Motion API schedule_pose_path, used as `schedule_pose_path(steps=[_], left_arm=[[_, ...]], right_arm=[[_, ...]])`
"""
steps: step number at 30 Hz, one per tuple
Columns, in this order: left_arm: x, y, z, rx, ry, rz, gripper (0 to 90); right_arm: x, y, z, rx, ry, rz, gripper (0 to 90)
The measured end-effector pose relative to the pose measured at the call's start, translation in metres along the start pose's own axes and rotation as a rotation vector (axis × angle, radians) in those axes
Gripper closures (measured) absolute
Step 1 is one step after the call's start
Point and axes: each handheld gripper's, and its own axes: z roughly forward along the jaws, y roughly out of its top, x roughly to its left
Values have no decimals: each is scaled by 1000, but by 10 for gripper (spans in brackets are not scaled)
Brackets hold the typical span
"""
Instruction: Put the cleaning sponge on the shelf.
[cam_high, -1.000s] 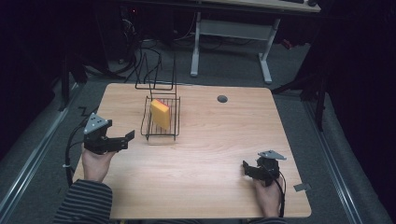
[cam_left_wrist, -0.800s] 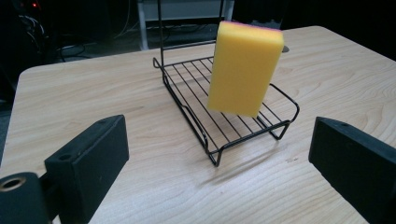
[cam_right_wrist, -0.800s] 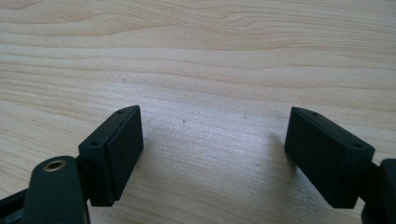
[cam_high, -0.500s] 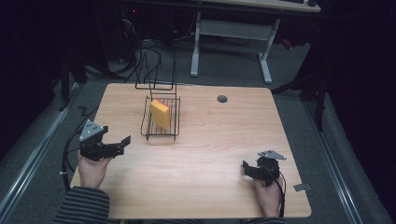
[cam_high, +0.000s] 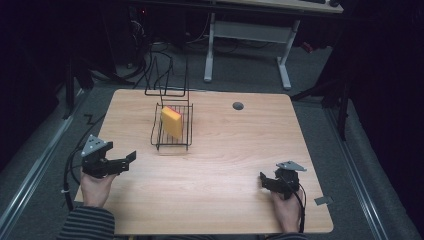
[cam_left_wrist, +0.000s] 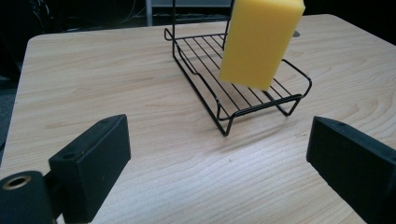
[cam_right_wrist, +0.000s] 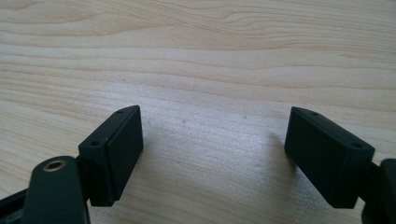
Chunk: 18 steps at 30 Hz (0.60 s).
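- Left claw (cam_high: 131, 159) at the lower left of the high view, over the left edge of the bench (cam_high: 240, 150), held in a hand (cam_high: 95, 189) with a striped sleeve (cam_high: 86, 225) below it; jaws spread with nothing between them, having just been closing a little.
- Black cable (cam_high: 70, 170) looping down the bench's left side from that claw.
- In the left gripper view, left claw (cam_left_wrist: 219, 154) with its two black pads wide apart at the lower corners, bare wood between them; wire rack (cam_left_wrist: 243, 79) and yellow sponge (cam_left_wrist: 259, 39) ahead in the upper middle, well apart from the pads.
- Wire rack (cam_high: 172, 142) left of centre in the high view, standing on the bench; yellow sponge (cam_high: 171, 121) on it, tilted, leaning toward the rack's tall back frame.
- Small dark round hole (cam_high: 238, 105) in the bench top, upper middle, right of the rack.
- Right claw (cam_high: 261, 181) at the lower right of the high view, low over the bench near its front edge, pointing toward the frame's left, held in the other hand (cam_high: 286, 212).
- In the right gripper view, right claw (cam_right_wrist: 212, 149) spread, pinching nothing, just bare wood grain between the pads.
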Motion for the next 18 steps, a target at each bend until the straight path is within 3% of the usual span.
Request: schedule_pose_path(steps=[18], left_arm=[[3, -15, 7, 43, -27, -23, 87]], right_arm=[[0, 0, 0, 0, 0, 0, 195]])
